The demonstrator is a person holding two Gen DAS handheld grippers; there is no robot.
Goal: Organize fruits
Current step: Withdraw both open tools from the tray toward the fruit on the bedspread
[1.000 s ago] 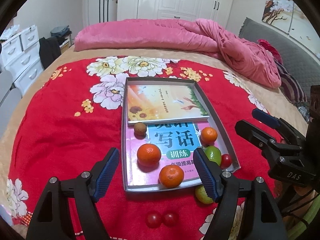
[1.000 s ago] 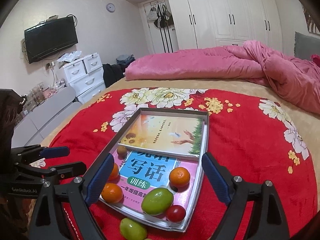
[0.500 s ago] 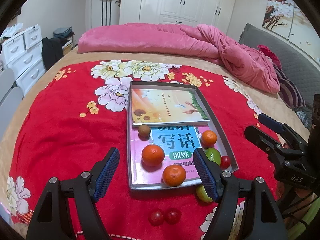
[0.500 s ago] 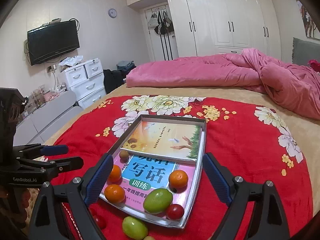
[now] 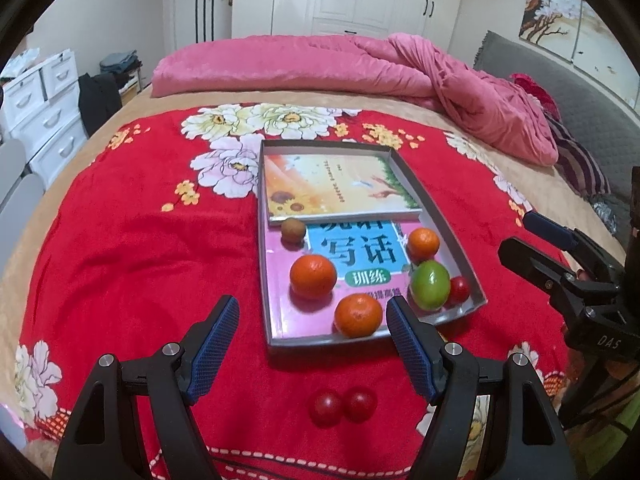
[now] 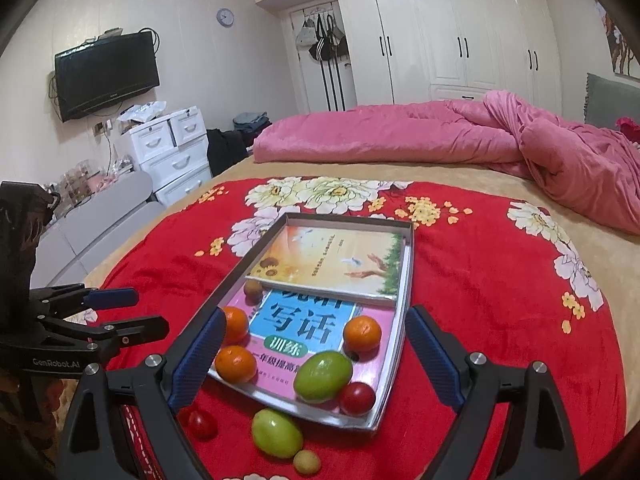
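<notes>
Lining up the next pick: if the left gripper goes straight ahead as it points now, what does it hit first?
Probably the near rim of the tray, just left of the closest orange. The left gripper is open; the two cherry tomatoes lie below that line. Depth is uncertain.

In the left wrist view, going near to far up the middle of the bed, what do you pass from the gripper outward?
Left gripper → pair of cherry tomatoes on the red blanket → near wall of the tray → nearest orange → larger orange → small brown fruit → sunflower book → pink duvet.

Lower book's [image 5: 356, 252] title partly under the upper book [image 5: 340, 184]; outside green fruit [image 6: 277, 433] hidden in left view.
</notes>
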